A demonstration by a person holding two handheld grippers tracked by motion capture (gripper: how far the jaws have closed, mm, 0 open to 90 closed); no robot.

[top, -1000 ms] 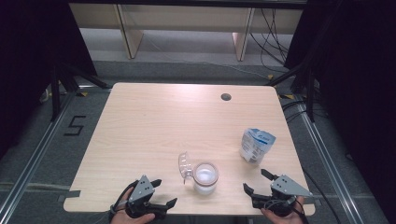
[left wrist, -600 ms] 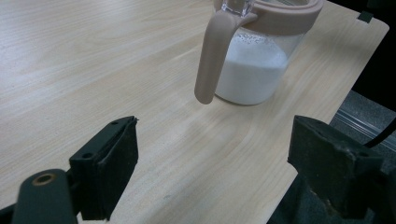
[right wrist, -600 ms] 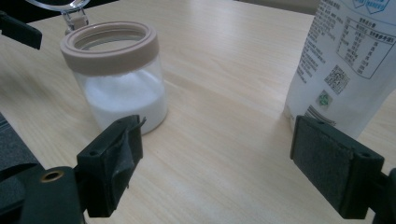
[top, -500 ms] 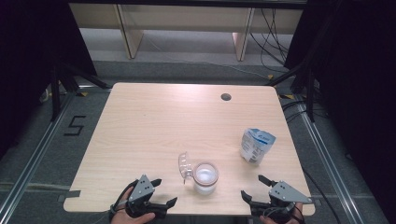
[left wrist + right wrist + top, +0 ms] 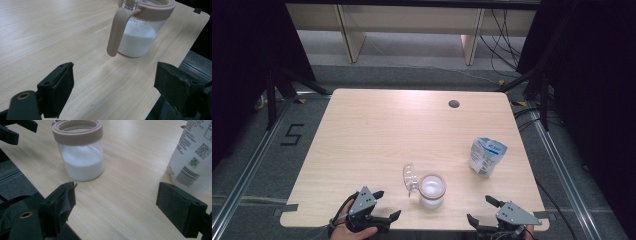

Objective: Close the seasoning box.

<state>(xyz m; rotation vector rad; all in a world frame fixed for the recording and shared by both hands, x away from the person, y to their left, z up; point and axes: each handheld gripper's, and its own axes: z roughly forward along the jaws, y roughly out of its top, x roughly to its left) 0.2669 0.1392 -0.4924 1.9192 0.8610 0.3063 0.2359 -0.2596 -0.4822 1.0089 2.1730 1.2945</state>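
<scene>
A clear glass jar [image 5: 432,190] with a beige rim, half full of white powder, stands near the table's front edge; its hinged lid [image 5: 410,177] is flipped open to the left. The jar [image 5: 142,32] rises ahead of my left gripper [image 5: 113,87], and it [image 5: 80,152] stands to the left in the right gripper view. A white and blue pouch [image 5: 486,156] stands upright at the right, seen close as the pouch [image 5: 193,157]. My left gripper [image 5: 385,205] is open at the front left. My right gripper [image 5: 484,210] is open at the front right, empty [image 5: 115,212].
The wooden table [image 5: 377,135] has a round cable hole [image 5: 454,104] near its far edge. Grey floor with a rail runs on both sides. A taped figure "5" [image 5: 292,135] marks the floor at left. Shelf legs stand behind the table.
My right gripper has pulled back toward the front edge of the table. The left gripper, jar and pouch have stayed put.
</scene>
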